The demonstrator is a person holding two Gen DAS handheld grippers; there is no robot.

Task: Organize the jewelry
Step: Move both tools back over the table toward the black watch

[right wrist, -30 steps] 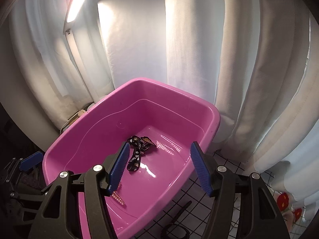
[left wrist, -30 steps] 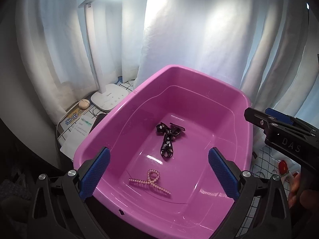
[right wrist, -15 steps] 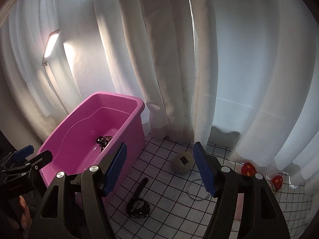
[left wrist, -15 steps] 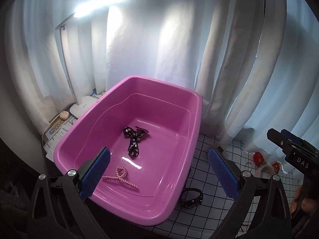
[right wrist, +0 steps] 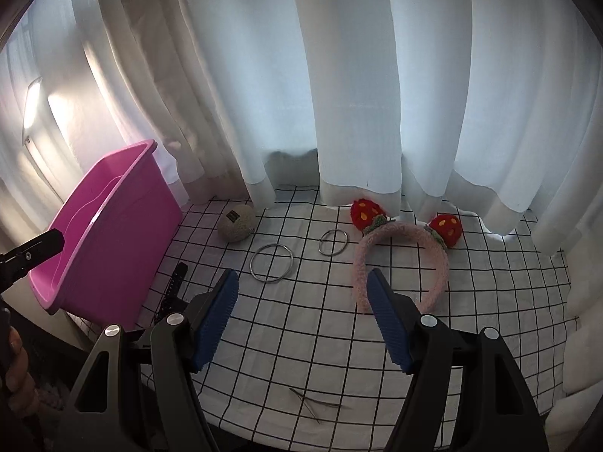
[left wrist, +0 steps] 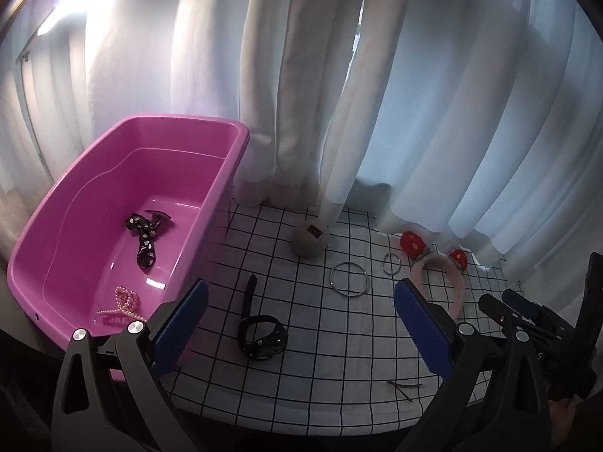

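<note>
A pink tub (left wrist: 230, 173) (right wrist: 124, 233) stands at the left and holds a black patterned ribbon (left wrist: 145, 239) and a pearl bracelet (left wrist: 122, 301). On the grid cloth lie a black strap (left wrist: 260, 329) (right wrist: 171, 290), two metal rings (left wrist: 348, 278) (right wrist: 271, 258) (left wrist: 391, 263) (right wrist: 333, 242), a pink headband with red strawberries (left wrist: 448, 275) (right wrist: 403, 248), and thin hairpins (left wrist: 405, 388) (right wrist: 312, 406). My left gripper (left wrist: 301, 324) is open and empty above the cloth. My right gripper (right wrist: 303, 320) is open and empty, and shows at the right of the left wrist view (left wrist: 527, 312).
A grey fuzzy ball (left wrist: 311, 239) (right wrist: 236, 222) lies near the curtain. White curtains (left wrist: 377, 94) hang behind the table. The cloth's front edge (left wrist: 301, 425) is close to both grippers. A lamp (right wrist: 32, 90) glows at the far left.
Both grippers have swung right, away from above the tub, to over the grid cloth. The tub now sits at the left of both views. Both stay open and empty.
</note>
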